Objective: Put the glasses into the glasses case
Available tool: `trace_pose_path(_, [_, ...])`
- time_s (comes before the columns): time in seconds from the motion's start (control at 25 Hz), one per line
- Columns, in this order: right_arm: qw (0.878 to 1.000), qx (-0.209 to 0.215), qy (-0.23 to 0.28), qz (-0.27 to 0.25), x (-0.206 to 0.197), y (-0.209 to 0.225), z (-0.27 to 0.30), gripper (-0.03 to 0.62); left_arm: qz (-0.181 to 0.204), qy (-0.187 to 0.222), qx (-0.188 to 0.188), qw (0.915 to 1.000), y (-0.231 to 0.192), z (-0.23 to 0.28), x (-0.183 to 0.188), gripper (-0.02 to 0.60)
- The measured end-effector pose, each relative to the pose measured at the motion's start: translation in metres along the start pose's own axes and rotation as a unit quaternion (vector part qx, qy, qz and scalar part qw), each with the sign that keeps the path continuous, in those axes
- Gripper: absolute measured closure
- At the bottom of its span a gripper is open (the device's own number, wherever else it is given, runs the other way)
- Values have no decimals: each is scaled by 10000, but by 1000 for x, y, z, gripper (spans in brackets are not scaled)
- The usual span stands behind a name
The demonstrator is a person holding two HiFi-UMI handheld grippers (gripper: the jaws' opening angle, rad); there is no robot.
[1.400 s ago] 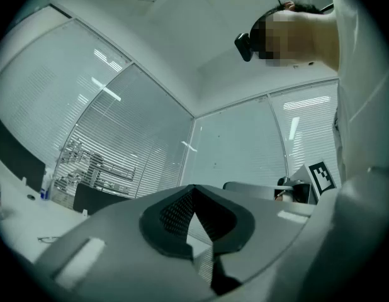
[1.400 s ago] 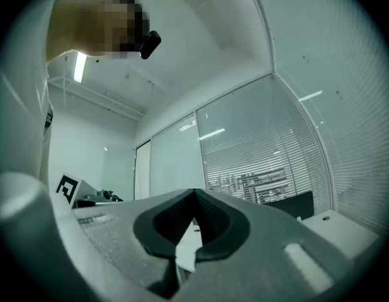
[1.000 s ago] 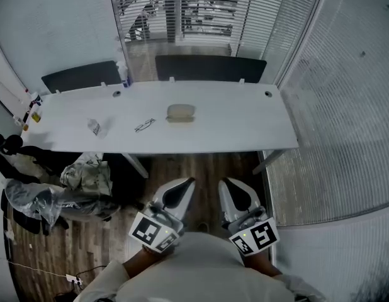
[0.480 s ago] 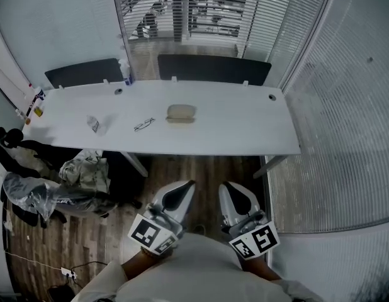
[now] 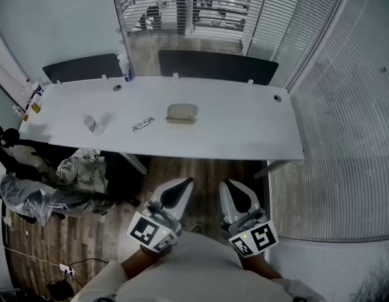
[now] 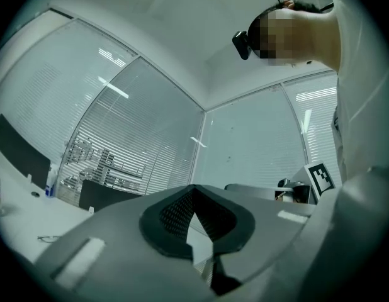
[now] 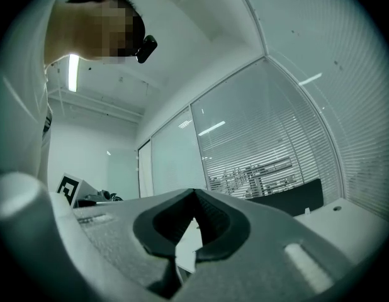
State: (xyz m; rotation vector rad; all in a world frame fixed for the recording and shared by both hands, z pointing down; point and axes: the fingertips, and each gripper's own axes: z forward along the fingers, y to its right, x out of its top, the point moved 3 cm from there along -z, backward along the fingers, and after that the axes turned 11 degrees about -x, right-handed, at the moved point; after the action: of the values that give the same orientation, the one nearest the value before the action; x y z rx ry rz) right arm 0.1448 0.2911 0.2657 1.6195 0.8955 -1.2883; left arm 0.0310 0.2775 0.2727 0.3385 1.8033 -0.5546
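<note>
Table (image 5: 245,128) nearer; glasses case (image 5: 181,112) head-view only

- One white surface (image 5: 245,128).
- One pair of glasses (image 5: 143,124).
- One glasses case (image 5: 181,112).
- One small clear item (image 5: 91,124), too small to tell what it is.
- One upright bottle (image 5: 124,67).
- Two dark chair backs (image 5: 81,69) (image 5: 216,67).
- Two round holes in the surface (image 5: 117,87) (image 5: 277,97).
- Two tongs: the left tongs (image 5: 187,182) and the right tongs (image 5: 227,184).
- Two marker cubes (image 5: 150,231) (image 5: 254,239), one on each of the tongs.
- Two plastic-covered heaps (image 5: 28,197) (image 5: 87,170).
</note>
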Motion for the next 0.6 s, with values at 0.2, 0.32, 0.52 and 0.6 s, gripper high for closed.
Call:
trace_pose_path(0.2, [10000,10,-2,-71,-2,11,54,593,4,84,52,10000,-56,18,3,580])
trace_pose_path(0.32, [9999,43,-45,-144,-4,14,96,592,22,138,42,9999,-94,28,11,579])
trace_pose_path(0.52, [9997,-34,-150,-190,-6,19,172,593,53,206,34,9998,-164,41,26,578])
trace_pose_path(0.6, [9996,-33,-160,-229,-7,17,197,592,25,172,9,9998,-187,44,30,579])
